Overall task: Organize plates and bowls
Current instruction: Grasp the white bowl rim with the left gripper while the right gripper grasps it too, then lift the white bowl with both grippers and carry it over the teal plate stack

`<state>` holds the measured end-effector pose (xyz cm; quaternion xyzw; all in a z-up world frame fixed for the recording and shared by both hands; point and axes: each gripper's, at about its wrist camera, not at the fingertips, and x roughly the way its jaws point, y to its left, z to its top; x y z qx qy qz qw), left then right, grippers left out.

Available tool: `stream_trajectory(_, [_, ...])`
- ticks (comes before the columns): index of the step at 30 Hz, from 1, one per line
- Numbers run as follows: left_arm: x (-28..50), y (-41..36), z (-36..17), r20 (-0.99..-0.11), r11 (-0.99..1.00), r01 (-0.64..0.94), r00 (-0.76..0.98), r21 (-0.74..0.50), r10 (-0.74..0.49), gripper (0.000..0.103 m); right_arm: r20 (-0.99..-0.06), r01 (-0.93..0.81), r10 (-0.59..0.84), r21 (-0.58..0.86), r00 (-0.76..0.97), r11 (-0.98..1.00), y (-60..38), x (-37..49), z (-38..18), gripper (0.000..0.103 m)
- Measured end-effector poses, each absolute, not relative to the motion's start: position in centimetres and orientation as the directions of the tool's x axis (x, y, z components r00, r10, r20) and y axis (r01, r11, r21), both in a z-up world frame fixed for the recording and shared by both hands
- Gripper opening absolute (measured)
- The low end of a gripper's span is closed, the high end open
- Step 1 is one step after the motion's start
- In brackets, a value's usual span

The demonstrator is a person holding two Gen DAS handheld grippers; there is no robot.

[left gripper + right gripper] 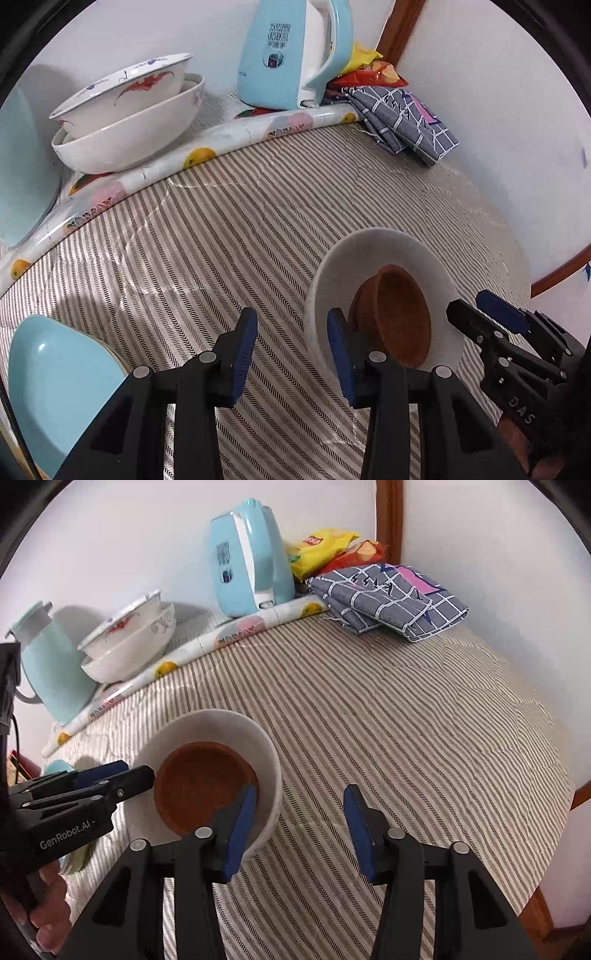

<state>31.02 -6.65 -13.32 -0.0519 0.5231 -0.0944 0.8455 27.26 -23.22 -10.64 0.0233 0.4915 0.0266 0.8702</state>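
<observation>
A white bowl (373, 254) sits on the striped tablecloth with a small brown bowl (400, 317) nested inside it; both also show in the right wrist view, the white bowl (221, 723) and the brown bowl (201, 786). My left gripper (291, 354) is open and empty, just left of the white bowl. My right gripper (299, 830) is open and empty, just right of that bowl, its left finger (240, 830) overlapping the rim. Two stacked white patterned bowls (125, 114) stand at the back left. A light blue dish (55, 384) lies at the near left.
A light blue kettle (291, 51), snack bags (369, 66) and a folded grey checked cloth (406, 122) sit at the back by the wall. A light blue thermos jug (51, 664) stands at the back left. A fruit-print cloth roll (207, 151) crosses the table.
</observation>
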Motion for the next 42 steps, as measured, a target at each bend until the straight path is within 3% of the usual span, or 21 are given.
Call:
stream_trajectory(8, [31.7, -6.8, -14.1, -0.882, 0.977, 0.12, 0.422, -0.176, -0.211, 0.038, -0.878, -0.033, 0.035, 0.022, 0.477, 0.999, -22.0, 28.0, -11.8, 0.038])
stream_trajectory(21, [32.7, -7.9, -16.0, -0.909, 0.979, 0.134, 0.369, -0.151, -0.191, 0.038, -0.895, -0.032, 0.006, -0.009, 0.447, 0.999, -21.4, 28.8, -12.9, 0.037])
stream_trajectory(33, [32.4, -7.4, -16.4, -0.888, 0.977, 0.105, 0.408, -0.186, -0.213, 0.04, -0.889, -0.034, 0.041, 0.029, 0.457, 0.999, -21.9, 29.3, -13.4, 0.037])
stream_trajectory(36, [32.2, -7.5, -16.2, -0.879, 0.979, 0.11, 0.431, -0.172, -0.203, 0.039, -0.889, -0.025, 0.042, 0.034, 0.457, 0.999, -22.2, 29.3, -13.5, 0.042])
stream_trajectory(42, [32.4, -6.8, -16.6, -0.875, 0.968, 0.065, 0.416, -0.243, -0.247, 0.038, -0.885, -0.025, 0.019, 0.008, 0.465, 1.0, -22.0, 29.2, -13.5, 0.042])
